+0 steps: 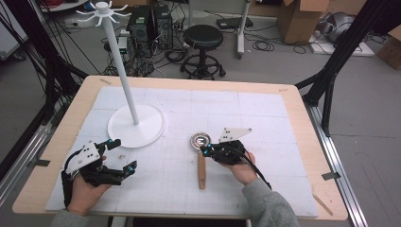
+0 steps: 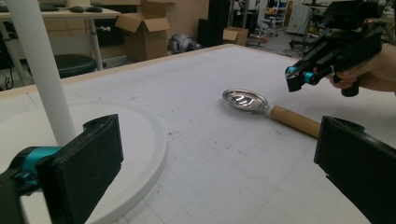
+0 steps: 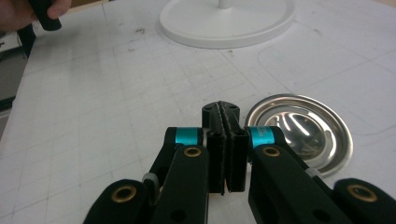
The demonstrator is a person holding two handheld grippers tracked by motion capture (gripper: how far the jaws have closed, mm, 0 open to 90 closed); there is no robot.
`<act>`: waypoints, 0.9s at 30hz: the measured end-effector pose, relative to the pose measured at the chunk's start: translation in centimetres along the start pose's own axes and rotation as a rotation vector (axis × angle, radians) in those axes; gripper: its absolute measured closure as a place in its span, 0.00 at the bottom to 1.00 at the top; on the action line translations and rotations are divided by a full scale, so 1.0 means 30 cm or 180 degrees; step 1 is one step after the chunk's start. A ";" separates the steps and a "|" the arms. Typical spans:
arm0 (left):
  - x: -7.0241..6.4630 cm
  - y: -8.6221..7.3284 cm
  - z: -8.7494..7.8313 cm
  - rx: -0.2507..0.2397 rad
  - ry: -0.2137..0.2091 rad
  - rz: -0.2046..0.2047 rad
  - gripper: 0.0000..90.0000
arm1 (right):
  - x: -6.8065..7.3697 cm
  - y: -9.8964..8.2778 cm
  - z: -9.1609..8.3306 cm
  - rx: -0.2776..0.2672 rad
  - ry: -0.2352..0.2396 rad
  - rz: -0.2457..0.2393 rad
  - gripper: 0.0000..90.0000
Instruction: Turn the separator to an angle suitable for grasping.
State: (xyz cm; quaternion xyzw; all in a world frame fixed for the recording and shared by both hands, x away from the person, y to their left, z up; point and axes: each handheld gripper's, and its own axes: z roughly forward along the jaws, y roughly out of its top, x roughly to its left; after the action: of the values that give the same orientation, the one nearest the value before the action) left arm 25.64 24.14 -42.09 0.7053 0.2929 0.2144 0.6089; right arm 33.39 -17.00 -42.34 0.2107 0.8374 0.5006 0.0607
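Two hands, a gripper in each

The left black two-jaw gripper (image 1: 124,156) rests low with jaws spread wide; the right black two-jaw gripper (image 1: 204,150) has jaws pressed together, empty, just beside the metal ladle's bowl (image 1: 200,140).

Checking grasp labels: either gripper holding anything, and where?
Nothing held. Right gripper is shut on nothing beside the spoon; left gripper is open and empty.

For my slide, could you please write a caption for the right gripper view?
Shut right gripper above the mat, beside the ladle, with the stand base behind.
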 end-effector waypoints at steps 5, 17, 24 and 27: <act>0.007 -0.003 0.000 0.0027 0.0018 -0.0018 0.02 | -0.014 0.009 0.041 0.0128 0.0006 -0.0001 1.00; 0.009 -0.008 -0.007 0.0045 0.0028 -0.0036 0.02 | -0.021 0.032 0.116 0.0383 0.0008 -0.0160 1.00; 0.016 -0.013 -0.018 0.0039 0.0051 -0.0071 0.02 | -0.025 0.034 0.147 0.0492 0.0002 -0.0215 1.00; 0.016 -0.013 -0.021 0.0050 0.0054 -0.0071 0.02 | -0.026 0.030 0.155 0.0551 -0.0015 -0.0216 1.00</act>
State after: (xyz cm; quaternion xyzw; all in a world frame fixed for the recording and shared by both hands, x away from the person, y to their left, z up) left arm 25.51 24.96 -42.41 0.7049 0.3076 0.2112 0.6032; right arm 35.80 -13.16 -43.94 0.1878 0.8841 0.4235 0.0612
